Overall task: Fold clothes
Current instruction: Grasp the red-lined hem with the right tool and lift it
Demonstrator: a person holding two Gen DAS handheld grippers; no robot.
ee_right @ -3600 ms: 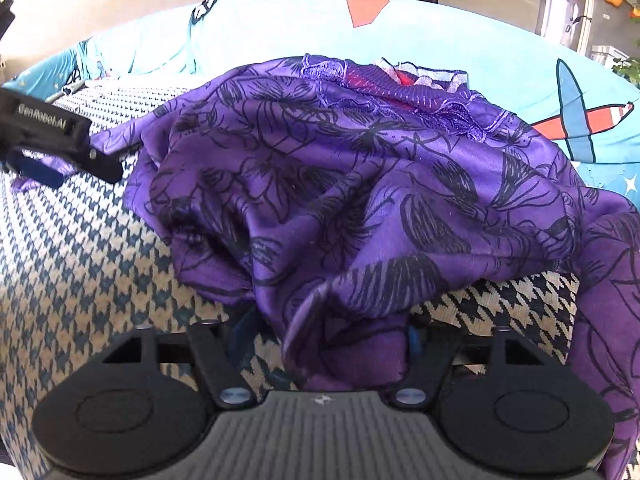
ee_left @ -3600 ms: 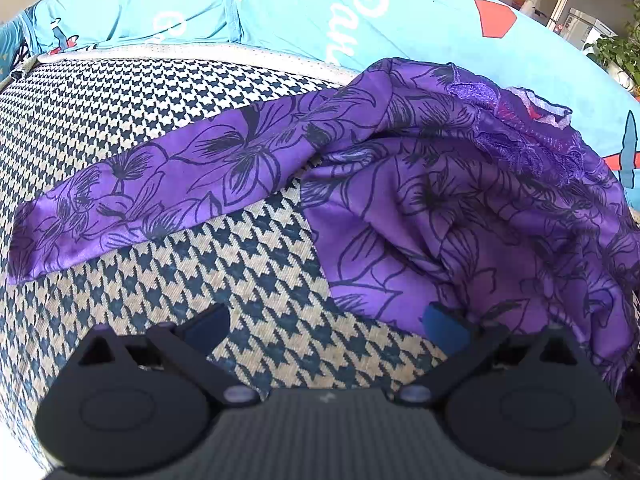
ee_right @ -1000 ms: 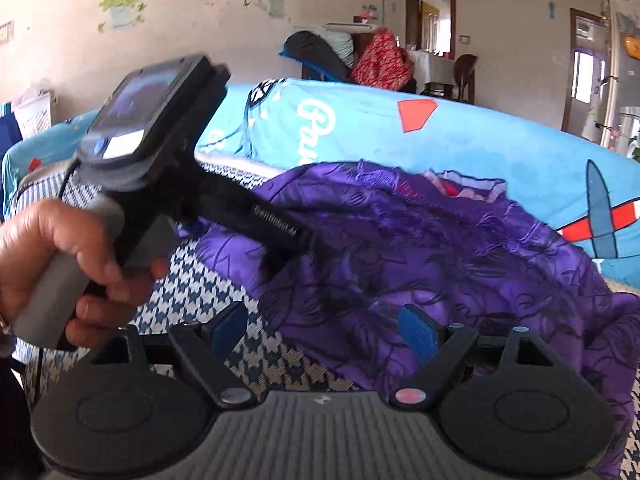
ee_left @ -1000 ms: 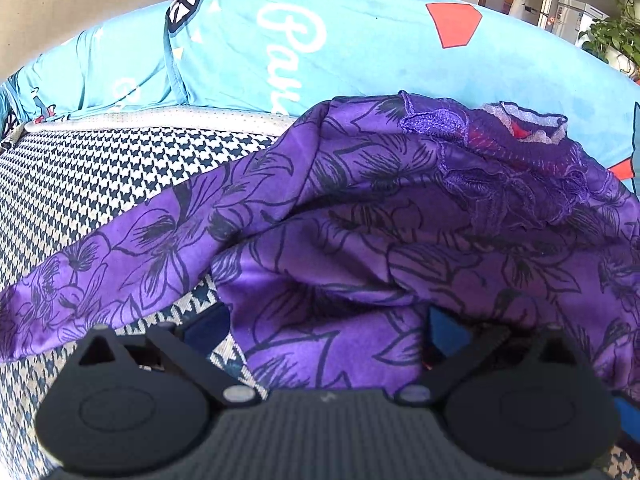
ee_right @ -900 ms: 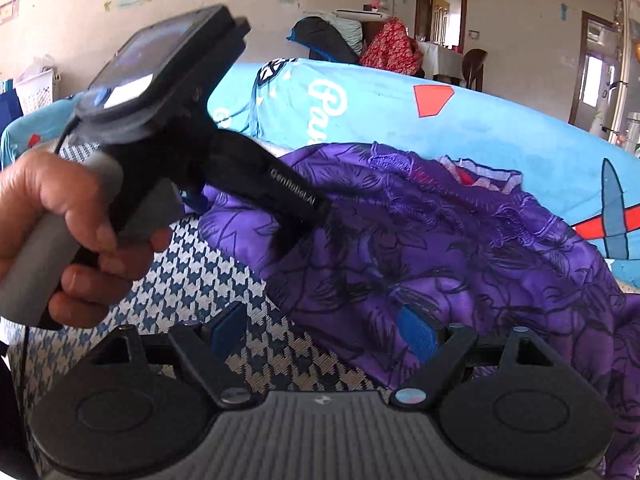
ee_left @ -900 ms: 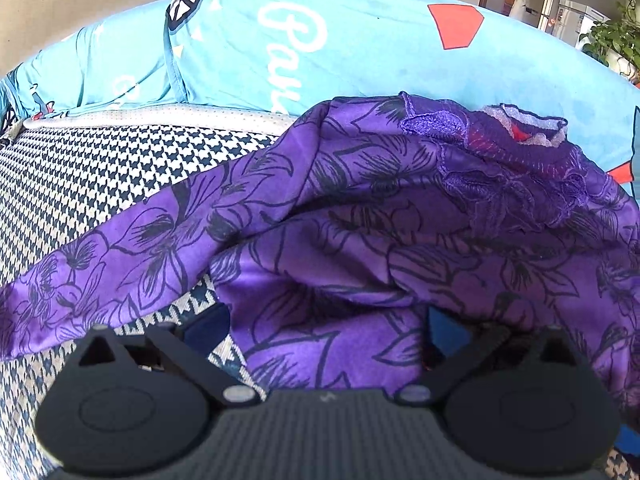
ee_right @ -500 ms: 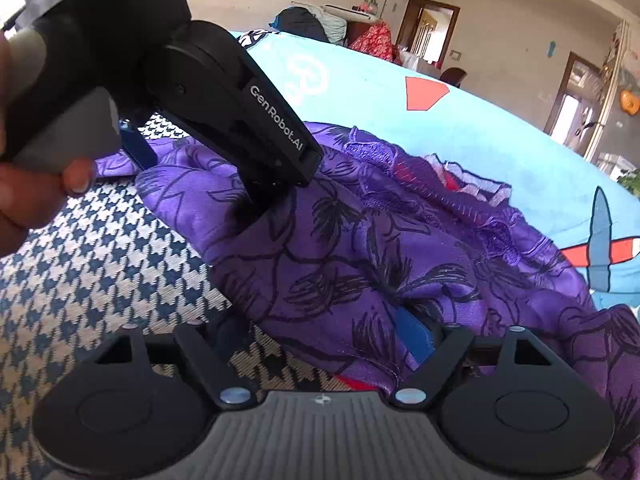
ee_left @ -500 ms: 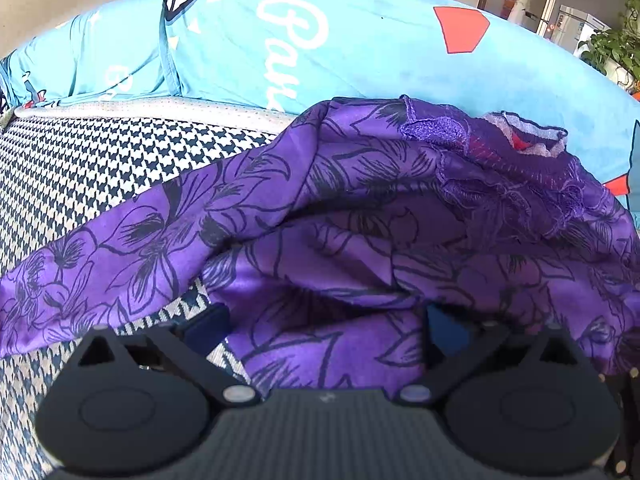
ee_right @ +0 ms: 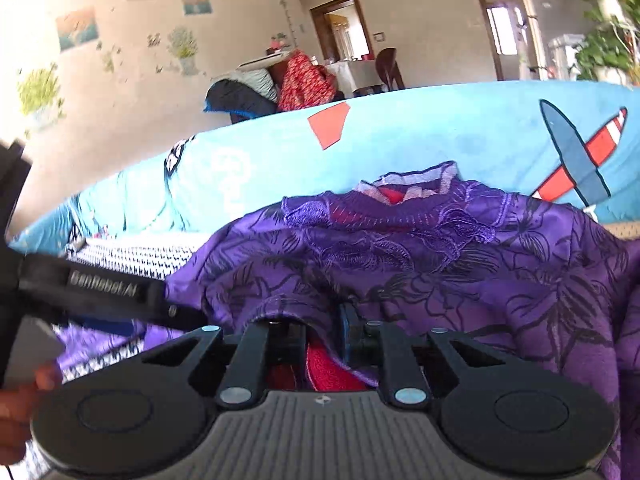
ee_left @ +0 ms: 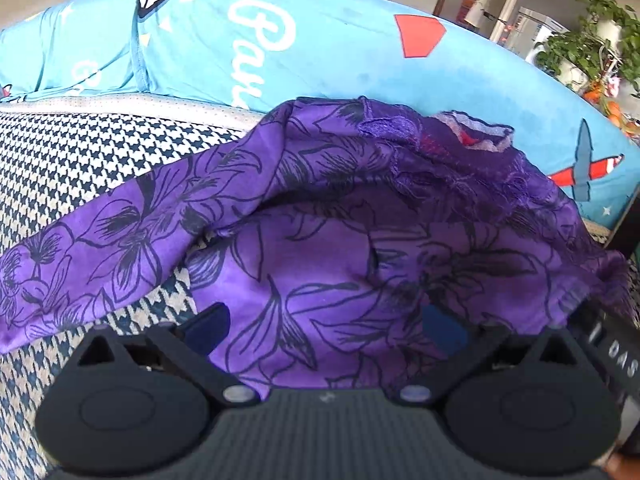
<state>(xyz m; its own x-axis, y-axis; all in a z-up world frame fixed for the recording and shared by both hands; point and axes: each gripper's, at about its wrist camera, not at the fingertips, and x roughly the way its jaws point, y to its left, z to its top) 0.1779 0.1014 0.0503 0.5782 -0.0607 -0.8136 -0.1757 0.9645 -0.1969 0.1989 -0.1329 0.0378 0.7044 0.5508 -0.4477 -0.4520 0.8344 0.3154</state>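
Observation:
A purple garment [ee_left: 320, 208] with black flower print, lace and a red lining lies bunched on the houndstooth sofa seat [ee_left: 80, 152]; one sleeve trails off to the left. My left gripper [ee_left: 326, 324] stands open, with a fold of the cloth lying loose between its blue pads [ee_left: 212, 320]. In the right wrist view the same garment [ee_right: 460, 264] fills the middle. My right gripper [ee_right: 320, 332] has its jaws closing tight on a purple fold with red lining showing. The left gripper [ee_right: 100, 292] reaches in from the left, held by a hand [ee_right: 16, 408].
A blue printed backrest [ee_left: 320, 52] runs behind the seat. The right gripper's body [ee_left: 616, 352] shows at the right edge of the left wrist view. Beyond the sofa are a room with a clothes pile [ee_right: 280, 84], doorways and potted plants [ee_left: 592, 52].
My right gripper has moved in low against the garment, rolled, and drawn its jaws together on a fold. The left gripper has tipped a little and stays wide over the cloth.

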